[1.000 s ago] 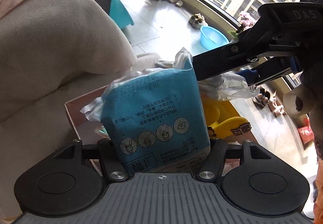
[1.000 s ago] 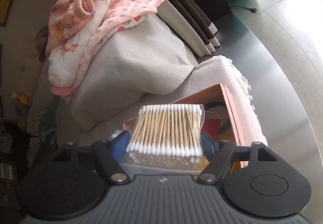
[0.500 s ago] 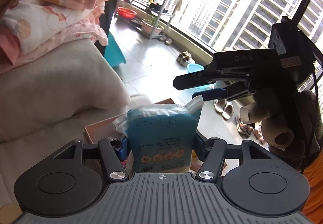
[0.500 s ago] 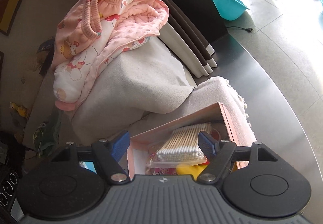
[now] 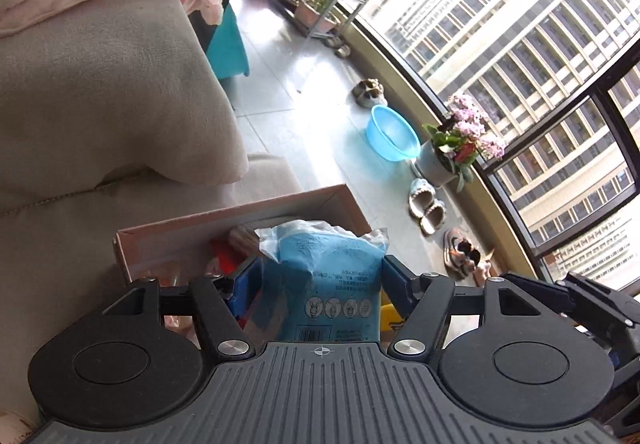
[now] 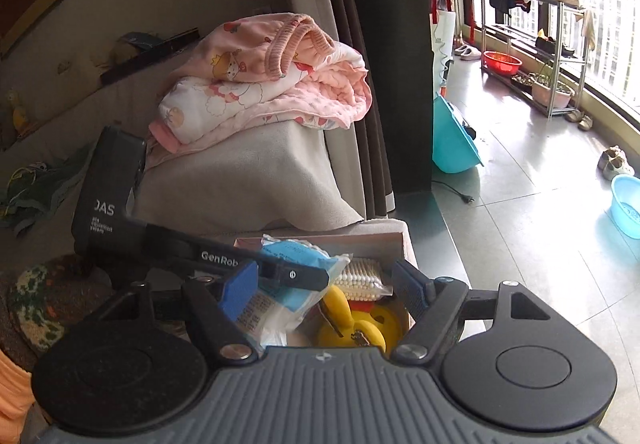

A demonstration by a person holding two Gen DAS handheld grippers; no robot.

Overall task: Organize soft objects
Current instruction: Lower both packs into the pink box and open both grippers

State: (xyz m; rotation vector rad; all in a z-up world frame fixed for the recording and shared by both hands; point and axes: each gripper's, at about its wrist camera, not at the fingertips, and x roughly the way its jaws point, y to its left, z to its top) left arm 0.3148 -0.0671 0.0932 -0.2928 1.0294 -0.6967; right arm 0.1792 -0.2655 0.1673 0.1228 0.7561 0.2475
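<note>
the blue tissue pack (image 5: pixel 328 284) is sitting upright in the cardboard box (image 5: pixel 224 220), which rests on the grey sofa seat (image 5: pixel 60 228), and the pack is found between the 2 fingers of the left gripper (image 5: pixel 322 286). those jaws have just been opening, and a sliver of gap is visible on the left side at least, so the pack looks released rather than squeezed. it'd be judged as light, squashy and a bit slippery thanks to the crinkly plastic film, so it's best taken across the flat sides of the body, not by the loose gathered top, which would probably just slide out. next to it in the box, a bag of cotton swabs (image 6: pixel 360 278) and a yellow soft toy (image 6: pixel 356 320) can be seen from the right wrist view. the right gripper (image 6: pixel 326 292) is held above the box with jaws apart and nothing clamped. further out, a pink quilted blanket (image 6: pixel 272 92) is piled on the sofa arm, and a blue basin (image 5: pixel 394 138) is left on the tiled floor by the window.
</note>
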